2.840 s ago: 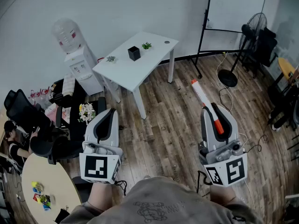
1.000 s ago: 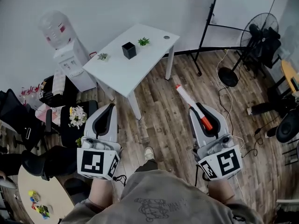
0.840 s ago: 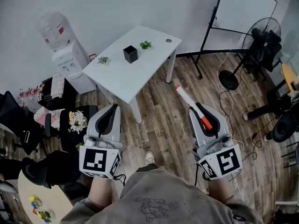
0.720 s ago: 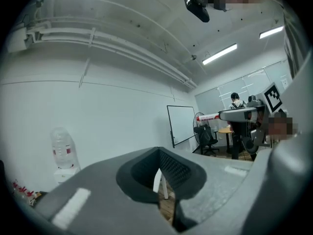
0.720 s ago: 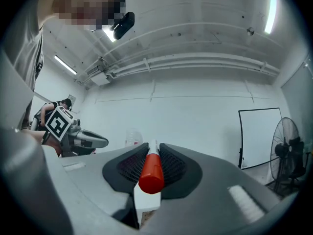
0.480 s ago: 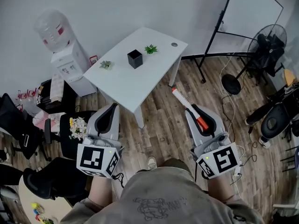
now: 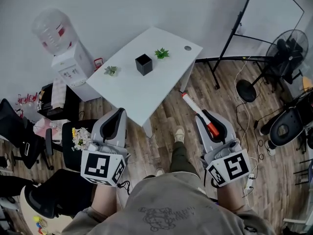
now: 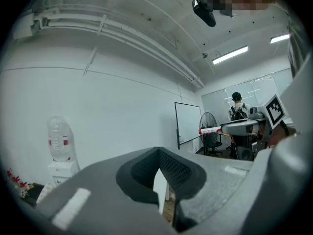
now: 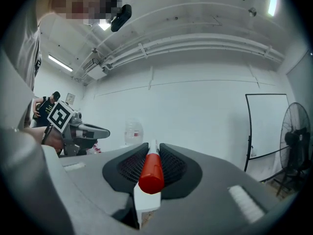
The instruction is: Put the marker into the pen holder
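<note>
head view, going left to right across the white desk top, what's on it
small plant → black pen holder → second small plant → round cable hole

Plainly an office: white desk [image 7: 132,92], water dispenser [image 7: 68,65], whiteboard [image 7: 276,6] on a stand, standing fan [image 7: 292,45], black swivel chair [image 7: 14,126], wood-plank floor [image 7: 230,111].
</note>
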Demonstrator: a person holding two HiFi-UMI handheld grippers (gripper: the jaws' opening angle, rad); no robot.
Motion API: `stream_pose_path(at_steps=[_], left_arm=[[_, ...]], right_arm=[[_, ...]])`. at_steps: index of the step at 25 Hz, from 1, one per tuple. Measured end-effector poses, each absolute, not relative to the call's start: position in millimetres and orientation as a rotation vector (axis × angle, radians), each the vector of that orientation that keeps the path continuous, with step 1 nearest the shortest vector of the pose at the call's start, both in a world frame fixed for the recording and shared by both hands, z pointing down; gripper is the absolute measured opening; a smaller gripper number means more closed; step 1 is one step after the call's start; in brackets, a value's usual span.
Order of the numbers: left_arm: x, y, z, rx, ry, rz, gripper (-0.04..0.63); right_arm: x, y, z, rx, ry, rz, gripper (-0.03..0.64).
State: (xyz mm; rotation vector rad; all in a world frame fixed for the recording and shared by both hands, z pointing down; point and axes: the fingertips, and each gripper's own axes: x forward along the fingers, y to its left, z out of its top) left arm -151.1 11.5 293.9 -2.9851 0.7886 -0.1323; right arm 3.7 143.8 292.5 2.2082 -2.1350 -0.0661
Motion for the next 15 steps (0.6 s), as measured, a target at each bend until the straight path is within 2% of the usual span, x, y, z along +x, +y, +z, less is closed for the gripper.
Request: stream_pose_path(at_steps=[7, 15], left_arm=[[-119, -36, 323, -2.986, 0.849, -0.171, 0.0], [-49, -104, 332, -2.95, 0.953, -0.252, 0.0]], right_arm=[[48, 88, 320, 2.174, -2.174, -0.023, 0.098], [116, 1, 326, 2.024, -2.32, 0.029, 0.098]])
